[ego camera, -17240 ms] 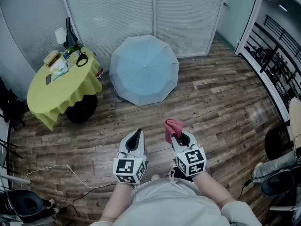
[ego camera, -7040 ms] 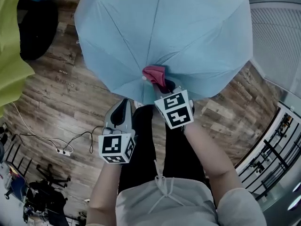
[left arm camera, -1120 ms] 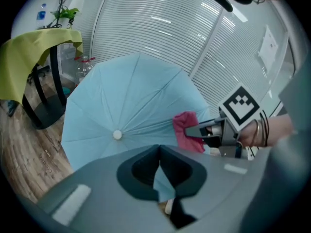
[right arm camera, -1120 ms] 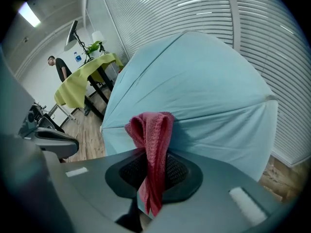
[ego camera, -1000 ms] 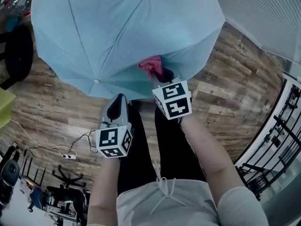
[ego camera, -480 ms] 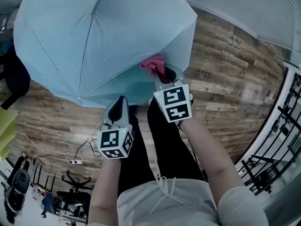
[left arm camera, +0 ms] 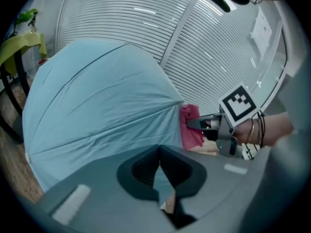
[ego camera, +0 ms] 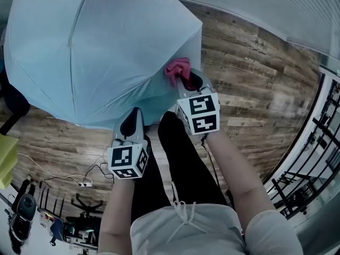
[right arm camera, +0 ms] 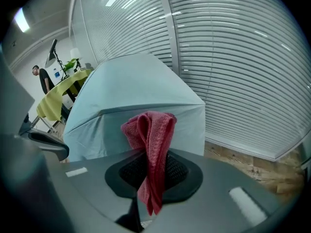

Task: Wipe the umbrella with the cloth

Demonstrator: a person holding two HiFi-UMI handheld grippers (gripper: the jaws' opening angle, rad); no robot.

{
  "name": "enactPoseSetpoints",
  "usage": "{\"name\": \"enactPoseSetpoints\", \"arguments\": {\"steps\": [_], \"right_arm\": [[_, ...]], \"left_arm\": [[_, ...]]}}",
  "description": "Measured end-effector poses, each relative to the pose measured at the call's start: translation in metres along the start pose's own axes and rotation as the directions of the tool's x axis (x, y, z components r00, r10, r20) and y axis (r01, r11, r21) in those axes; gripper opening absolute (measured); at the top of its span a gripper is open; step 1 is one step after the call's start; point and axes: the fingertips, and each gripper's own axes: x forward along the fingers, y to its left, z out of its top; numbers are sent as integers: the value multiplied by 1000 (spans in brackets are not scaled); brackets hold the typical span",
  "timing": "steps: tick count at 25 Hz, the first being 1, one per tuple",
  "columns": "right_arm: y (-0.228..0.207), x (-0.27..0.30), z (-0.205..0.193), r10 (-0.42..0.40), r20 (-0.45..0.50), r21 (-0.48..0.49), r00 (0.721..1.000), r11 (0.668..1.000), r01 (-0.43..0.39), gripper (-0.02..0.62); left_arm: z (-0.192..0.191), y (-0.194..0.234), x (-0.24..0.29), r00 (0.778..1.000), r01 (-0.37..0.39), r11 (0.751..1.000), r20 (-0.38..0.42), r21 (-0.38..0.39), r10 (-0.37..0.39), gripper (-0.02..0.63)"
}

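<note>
Umbrella (ego camera: 90,52) is open and sits canopy-up on the wood floor (ego camera: 255,62), directly ahead of the person.

Right claw (ego camera: 186,82): clamped on the red cloth (ego camera: 177,69). It grips a fold, with a bunch standing above the jaws and a tail hanging below. The bunch is at the canopy's near-right edge. Left claw view suggests it touches the fabric; right claw view doesn't settle it.

Left claw (ego camera: 133,116): jaws together, nothing in them, hovering just off the canopy's near rim, not touching.

Handling, my read:
- Canopy is thin fabric over ribs. It's light and springy, so it dents under pressure. Go for light strokes along a panel, rib to rib, rather than pushing in.
- The whole umbrella likely skates or rocks on the floor if pushed sideways. Left claw could steady it at a rib tip or the rim hem. Don't pinch mid-panel fabric, since it could crease or snag.
- Cloth is limp. Only the bunch above the jaws does any wiping, so lead with that and keep the hard jaw tips off the fabric.
</note>
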Motion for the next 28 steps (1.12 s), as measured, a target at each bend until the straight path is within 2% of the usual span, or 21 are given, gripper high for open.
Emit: {"name": "enactPoseSetpoints", "arguments": {"steps": [9,14,17,23,28], "right_arm": [[-60,25,8,-55,4,23,998,998,55,61],[-95,35,12,-103,7,-14,995,995,103,61],[-111,35,13,-131,10,-13,991,991,131,61],[-122,18,6,-157,12,-2,988,988,157,61],[-122,-12,1,-202,18,1,979,979,203,61]], "left_arm": [[8,-16,24,1000,-5,1000,-3,12,5,6],[8,-33,30,1000,0,1000,-6,8,0,6],[11,-40,33,1000,13,999,0,36,-13,6],[17,-51,31,1000,16,999,14,51,-17,6],[23,-66,21,997,65,993,30,97,-68,6]]}}
